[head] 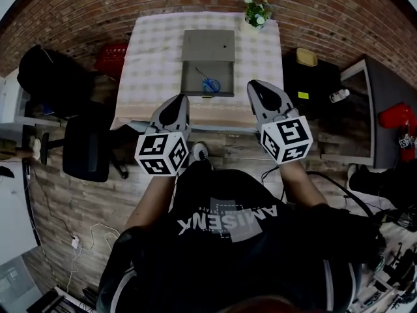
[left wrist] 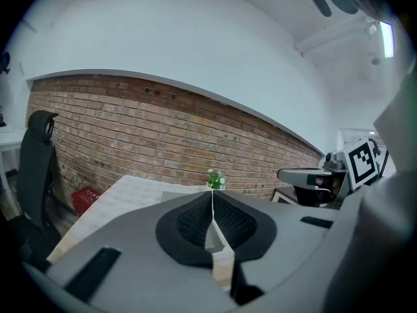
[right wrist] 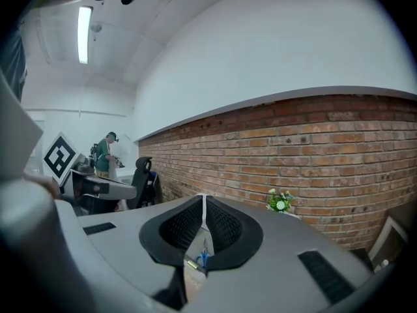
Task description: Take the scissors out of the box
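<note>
The grey box [head: 207, 77] lies open on the checked tablecloth, its lid [head: 208, 45] folded back toward the wall. The scissors [head: 210, 83], blue-handled, lie inside the box at its right. Both grippers hover at the table's near edge, short of the box. My left gripper [head: 183, 97] is shut and empty, its jaws meeting at the tip [left wrist: 212, 197]. To the box's right, my right gripper [head: 253, 84] is also shut and empty [right wrist: 204, 199]. In the right gripper view the scissors [right wrist: 203, 258] show through the gap below the closed jaws.
A small flower pot [head: 257, 13] stands at the table's far right corner by the brick wall. A black office chair [head: 85, 145] and a red crate [head: 112, 57] are left of the table, a black cabinet [head: 309, 87] right. A person [right wrist: 104, 156] stands far off.
</note>
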Available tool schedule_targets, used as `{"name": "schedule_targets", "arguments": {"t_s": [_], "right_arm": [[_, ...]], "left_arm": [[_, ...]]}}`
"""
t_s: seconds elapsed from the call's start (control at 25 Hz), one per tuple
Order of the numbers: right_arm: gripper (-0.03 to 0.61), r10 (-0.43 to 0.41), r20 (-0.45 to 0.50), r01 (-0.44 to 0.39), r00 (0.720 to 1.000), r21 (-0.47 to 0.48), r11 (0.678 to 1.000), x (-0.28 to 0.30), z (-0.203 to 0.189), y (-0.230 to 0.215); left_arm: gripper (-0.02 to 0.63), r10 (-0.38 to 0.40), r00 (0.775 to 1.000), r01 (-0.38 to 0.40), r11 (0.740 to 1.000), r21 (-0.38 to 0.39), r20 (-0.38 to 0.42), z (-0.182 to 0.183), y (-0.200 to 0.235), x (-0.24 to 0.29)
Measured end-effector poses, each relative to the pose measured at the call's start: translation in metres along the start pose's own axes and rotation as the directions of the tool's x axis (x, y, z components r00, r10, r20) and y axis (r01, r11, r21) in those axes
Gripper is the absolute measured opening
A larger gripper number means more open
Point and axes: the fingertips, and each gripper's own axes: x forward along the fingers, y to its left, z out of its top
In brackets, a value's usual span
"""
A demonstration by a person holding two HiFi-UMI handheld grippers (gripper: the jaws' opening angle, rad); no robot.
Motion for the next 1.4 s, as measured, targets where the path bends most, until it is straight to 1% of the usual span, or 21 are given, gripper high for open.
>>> {"name": "schedule_targets", "arguments": {"t_s": [0.24,0.4,0.52,0.6,0.76,0.92,1.0,1.04,1.16,1.28,1.32,1.4], "right_arm": [[0.043,0.009,-0.025,-0.010,1.000,-0.024,1.000,0.055,0.002,-0.018],[0.043,0.078,-0.062,-0.084,0.995,-0.108,0.991,0.087,-0.004,-0.023],[0.043,0.100,-0.093,-0.113,0.991,-0.137,0.984,0.110,-0.010,-0.029],[0.043,0.117,-0.117,-0.136,0.986,-0.165,0.977,0.126,-0.014,-0.030],[0.043,0.177,-0.166,-0.205,0.970,-0.166,0.965,0.149,-0.021,-0.034],[0.044,0.226,-0.207,-0.269,0.952,-0.210,0.940,0.166,-0.033,-0.050],[0.044,0.281,-0.229,-0.335,0.932,-0.246,0.909,0.175,-0.040,-0.053],[0.044,0.317,-0.245,-0.379,0.916,-0.272,0.885,0.179,-0.044,-0.052],[0.044,0.420,-0.309,-0.512,0.853,-0.339,0.789,0.190,-0.056,-0.045],[0.044,0.520,-0.352,-0.625,0.778,-0.350,0.698,0.199,-0.068,-0.032],[0.044,0.546,-0.368,-0.657,0.753,-0.361,0.662,0.202,-0.073,-0.029],[0.044,0.587,-0.411,-0.716,0.698,-0.395,0.575,0.205,-0.085,-0.023]], "left_arm": [[0.014,-0.011,1.000,0.011,1.000,0.003,-0.020,0.010,0.038,0.034],[0.014,-0.029,0.999,0.030,1.000,0.010,-0.026,0.015,0.060,0.051],[0.014,-0.045,0.998,0.046,0.998,0.035,-0.033,0.017,0.075,0.065],[0.014,-0.055,0.998,0.056,0.998,0.033,-0.039,0.016,0.082,0.075],[0.014,-0.044,0.997,0.043,0.999,-0.012,-0.066,0.009,0.086,0.090],[0.014,-0.036,0.996,0.036,0.999,-0.006,-0.086,0.004,0.075,0.108],[0.014,-0.020,0.995,0.020,1.000,-0.004,-0.095,-0.001,0.070,0.114],[0.014,-0.004,0.995,0.003,1.000,-0.010,-0.101,-0.003,0.069,0.115],[0.014,0.055,0.993,-0.060,0.997,-0.045,-0.107,-0.009,0.070,0.119],[0.014,0.110,0.987,-0.119,0.990,-0.072,-0.116,-0.016,0.074,0.121],[0.014,0.128,0.985,-0.138,0.986,-0.089,-0.117,-0.020,0.075,0.122],[0.014,0.164,0.980,-0.178,0.976,-0.124,-0.117,-0.028,0.077,0.122]]}}
